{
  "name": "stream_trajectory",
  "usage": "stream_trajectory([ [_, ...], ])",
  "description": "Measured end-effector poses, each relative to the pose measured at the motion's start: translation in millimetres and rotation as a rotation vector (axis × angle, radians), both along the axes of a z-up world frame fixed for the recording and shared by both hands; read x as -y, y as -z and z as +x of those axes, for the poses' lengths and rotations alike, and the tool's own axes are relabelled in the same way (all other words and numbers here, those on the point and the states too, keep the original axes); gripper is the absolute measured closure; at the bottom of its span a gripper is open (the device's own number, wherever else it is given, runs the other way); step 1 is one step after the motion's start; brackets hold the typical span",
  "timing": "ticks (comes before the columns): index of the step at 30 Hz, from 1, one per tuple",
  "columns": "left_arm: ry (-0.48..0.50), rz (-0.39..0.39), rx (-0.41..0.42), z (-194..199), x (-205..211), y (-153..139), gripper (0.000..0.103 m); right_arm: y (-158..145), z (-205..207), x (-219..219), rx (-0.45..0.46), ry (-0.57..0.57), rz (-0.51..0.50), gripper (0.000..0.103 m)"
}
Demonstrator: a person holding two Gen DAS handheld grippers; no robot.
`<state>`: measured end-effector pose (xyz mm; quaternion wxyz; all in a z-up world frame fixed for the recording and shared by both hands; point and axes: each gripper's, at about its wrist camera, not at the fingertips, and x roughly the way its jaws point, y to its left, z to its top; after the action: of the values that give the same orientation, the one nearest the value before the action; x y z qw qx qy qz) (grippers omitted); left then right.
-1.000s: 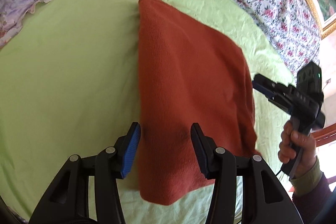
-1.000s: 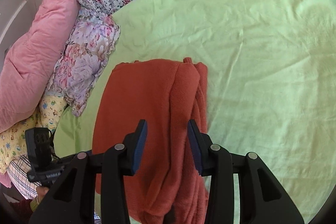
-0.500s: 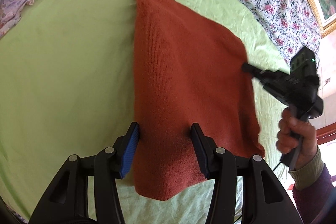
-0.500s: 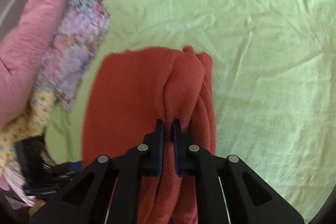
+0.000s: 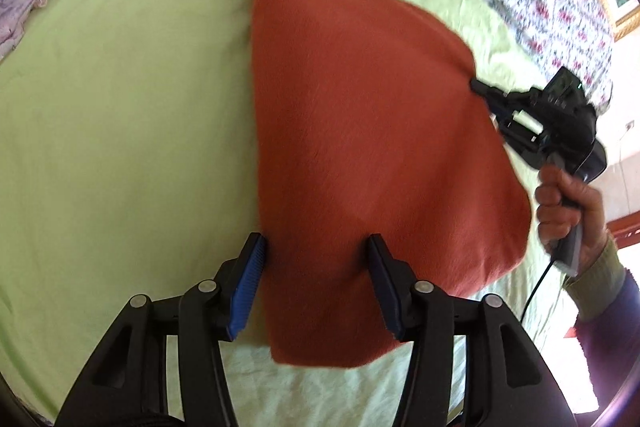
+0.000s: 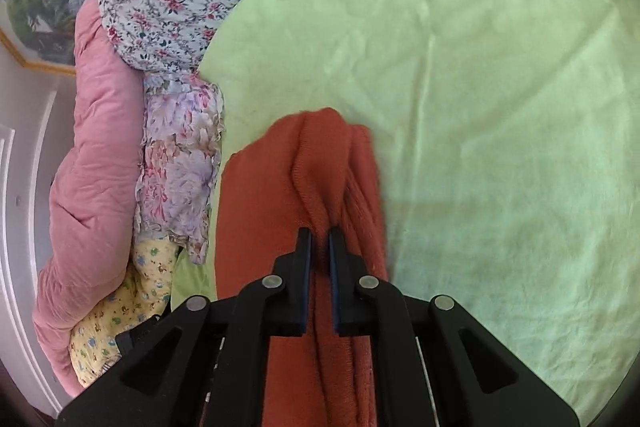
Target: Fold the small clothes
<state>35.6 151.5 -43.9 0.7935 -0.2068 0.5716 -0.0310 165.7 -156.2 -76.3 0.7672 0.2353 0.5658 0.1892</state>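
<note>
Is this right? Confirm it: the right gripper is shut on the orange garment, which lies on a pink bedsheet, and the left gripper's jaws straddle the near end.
One detail is wrong: the bedsheet is light green, not pink, as the right wrist view shows. The rest stands: the right gripper is shut on the orange garment, and the left gripper straddles its near end, jaws opening.

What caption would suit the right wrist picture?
Right gripper pinching a fold of the rust-red knit garment on a green bedsheet.

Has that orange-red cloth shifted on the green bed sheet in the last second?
Yes. The orange-red cloth now bunches up toward the right gripper, shut on its fold; its flat part covers less green sheet.
</note>
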Motion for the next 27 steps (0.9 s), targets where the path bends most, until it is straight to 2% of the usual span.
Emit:
stream_trajectory([
  [3,0.009,-0.011,-0.01,-6,-2,2,0.049,-3,-5,-2,0.003,0.008,-0.021,0.09],
  [7,0.052,0.021,0.017,-22,3,-13,0.051,-28,-27,-4,0.038,0.006,-0.066,0.088],
  [9,0.069,0.013,0.031,-33,4,-19,0.051,-39,-46,-4,0.058,-0.006,-0.081,0.086],
  [13,0.134,0.015,0.067,-57,19,-30,0.05,-48,-96,-3,0.059,-0.027,-0.148,0.067],
  [15,0.155,0.056,0.078,-70,25,-28,0.047,-48,-117,-1,0.061,-0.036,-0.186,0.066],
  [18,0.159,0.101,0.067,-75,34,-17,0.047,-40,-139,1,0.037,-0.036,-0.208,0.065],
  [22,0.143,0.221,0.057,-71,40,-2,0.047,-23,-150,-2,0.011,-0.046,-0.218,0.065],
  [23,0.117,0.271,0.05,-70,40,2,0.049,-22,-151,-5,0.022,-0.054,-0.212,0.065],
  [25,0.067,0.291,0.04,-67,34,8,0.059,-21,-152,-9,0.046,-0.066,-0.214,0.069],
  [26,0.026,0.262,0.048,-65,29,7,0.074,-21,-151,-12,0.053,-0.075,-0.217,0.079],
  [27,0.004,0.231,0.059,-65,26,4,0.09,-20,-150,-14,0.052,-0.085,-0.221,0.098],
])
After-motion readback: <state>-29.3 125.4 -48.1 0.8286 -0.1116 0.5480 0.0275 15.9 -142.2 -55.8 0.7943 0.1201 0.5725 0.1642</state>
